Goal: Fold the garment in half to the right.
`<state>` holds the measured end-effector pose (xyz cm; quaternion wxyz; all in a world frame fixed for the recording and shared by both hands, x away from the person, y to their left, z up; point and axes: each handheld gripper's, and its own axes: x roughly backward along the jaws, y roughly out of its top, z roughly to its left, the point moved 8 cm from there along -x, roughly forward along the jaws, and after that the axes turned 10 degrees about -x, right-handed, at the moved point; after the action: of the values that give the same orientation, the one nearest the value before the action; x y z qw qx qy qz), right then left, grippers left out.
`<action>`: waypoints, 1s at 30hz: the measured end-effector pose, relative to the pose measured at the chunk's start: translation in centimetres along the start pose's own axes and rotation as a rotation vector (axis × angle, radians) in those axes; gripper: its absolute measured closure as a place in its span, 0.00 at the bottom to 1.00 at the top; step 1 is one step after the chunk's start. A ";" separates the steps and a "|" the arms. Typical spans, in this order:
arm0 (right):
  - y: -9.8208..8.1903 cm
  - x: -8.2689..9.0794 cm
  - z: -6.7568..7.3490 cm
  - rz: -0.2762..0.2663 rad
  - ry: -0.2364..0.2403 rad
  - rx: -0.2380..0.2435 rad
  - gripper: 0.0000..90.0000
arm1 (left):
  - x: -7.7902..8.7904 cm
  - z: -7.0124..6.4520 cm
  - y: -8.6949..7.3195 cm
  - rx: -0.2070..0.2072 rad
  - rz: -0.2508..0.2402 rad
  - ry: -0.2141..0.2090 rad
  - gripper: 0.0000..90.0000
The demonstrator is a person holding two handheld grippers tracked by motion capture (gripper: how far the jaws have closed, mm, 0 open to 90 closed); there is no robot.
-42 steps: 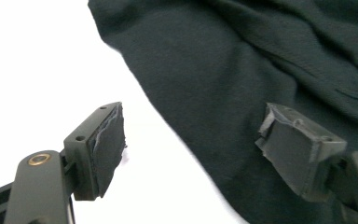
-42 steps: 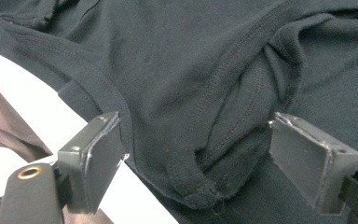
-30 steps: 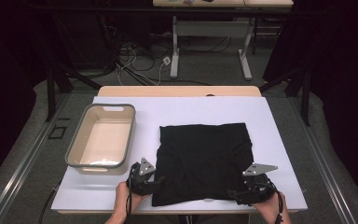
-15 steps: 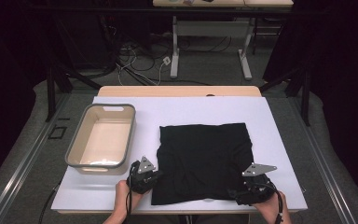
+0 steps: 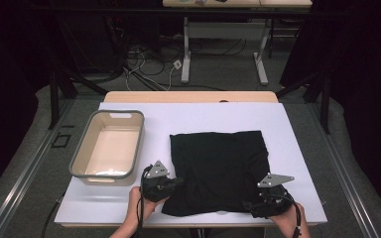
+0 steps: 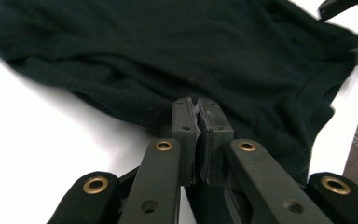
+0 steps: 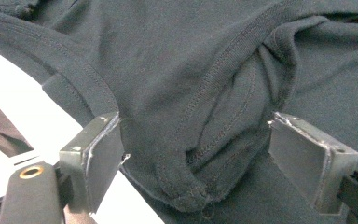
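The left claw [image 6: 196, 108] has just clamped on the near left corner of the black shirt [image 5: 218, 168] beside the tub [image 5: 108, 148]; the right claw [image 7: 205, 154] gapes around the other corner's bunched hem, ungripped; so 1 grip remains before lifting.

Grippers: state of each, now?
Left gripper: closed on the shirt edge.
Right gripper: open, shirt fold between the jaws, not clamped.

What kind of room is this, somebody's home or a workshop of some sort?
Most likely a lab or recording studio, not a home. A bare white table holds just a black garment and a plastic tub; loose cables trail over the floor, and dark curtains hang around the set.
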<state>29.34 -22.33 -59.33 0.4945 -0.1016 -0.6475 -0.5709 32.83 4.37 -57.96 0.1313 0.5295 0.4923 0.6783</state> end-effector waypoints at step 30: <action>-0.1 -0.3 0.6 0.018 0.016 0.008 0.20 | -8.6 -3.1 2.6 -0.067 0.042 -0.091 0.90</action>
<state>29.12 -21.76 -59.48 0.5052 -0.1007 -0.6447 -0.5647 34.58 -4.55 -60.77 0.1570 0.5651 0.4517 0.6722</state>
